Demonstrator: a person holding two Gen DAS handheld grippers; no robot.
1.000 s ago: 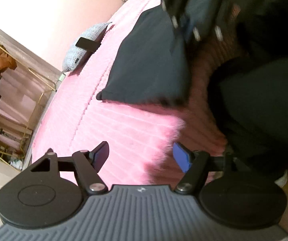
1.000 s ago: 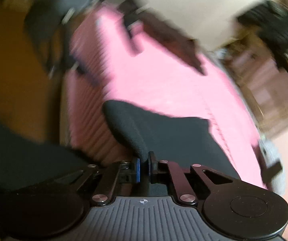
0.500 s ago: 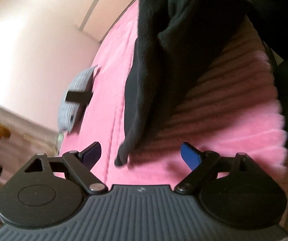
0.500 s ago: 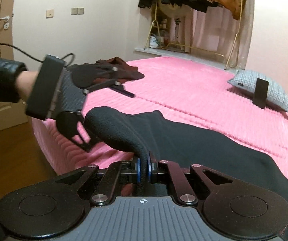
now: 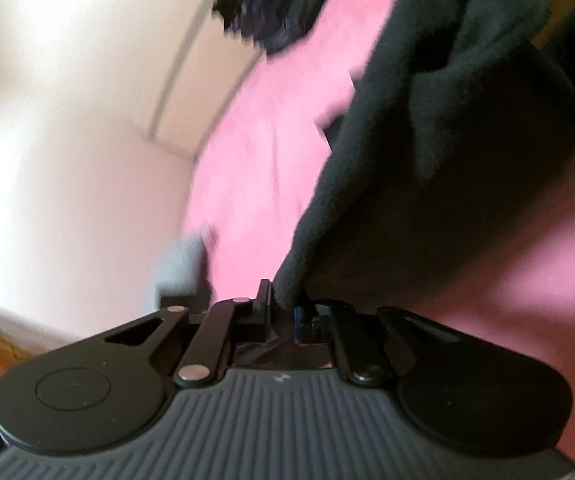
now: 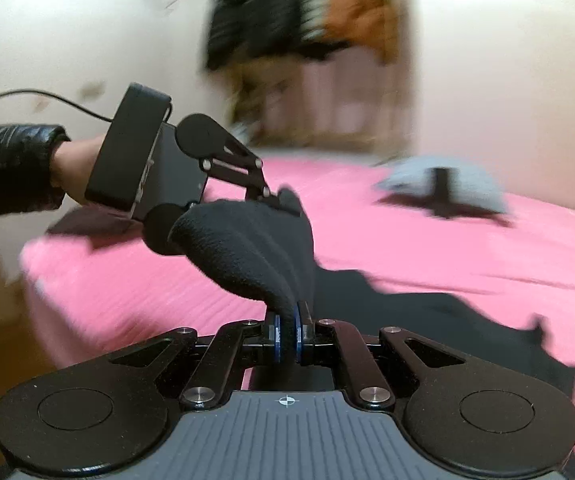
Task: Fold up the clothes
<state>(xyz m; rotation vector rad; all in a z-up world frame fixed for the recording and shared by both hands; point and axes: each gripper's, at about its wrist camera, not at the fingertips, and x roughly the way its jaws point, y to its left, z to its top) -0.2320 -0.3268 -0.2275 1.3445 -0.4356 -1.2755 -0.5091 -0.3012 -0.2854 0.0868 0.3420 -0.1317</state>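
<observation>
A black fleece garment [image 6: 255, 248] is lifted at one end above the pink bed [image 6: 407, 232], and the rest of it trails down flat on the cover. My right gripper [image 6: 286, 336] is shut on a fold of the cloth. In the right wrist view my left gripper [image 6: 275, 200], held by a hand in a black sleeve, pinches the same raised edge a little farther along. Seen from the left wrist, the left gripper [image 5: 283, 312] is shut on the garment [image 5: 427, 168], which rises up and to the right. Both views are blurred by motion.
A grey pillow [image 6: 443, 184] with a dark object leaning on it lies at the far side of the bed. Jackets hang on a rack [image 6: 307, 20] by the back wall. Another dark garment [image 6: 87, 220] lies near the bed's left corner. Wooden floor shows at lower left.
The left gripper was open half a second ago; it has moved in and shut on the garment's edge. The right gripper stays shut on the cloth and has lifted it higher.
</observation>
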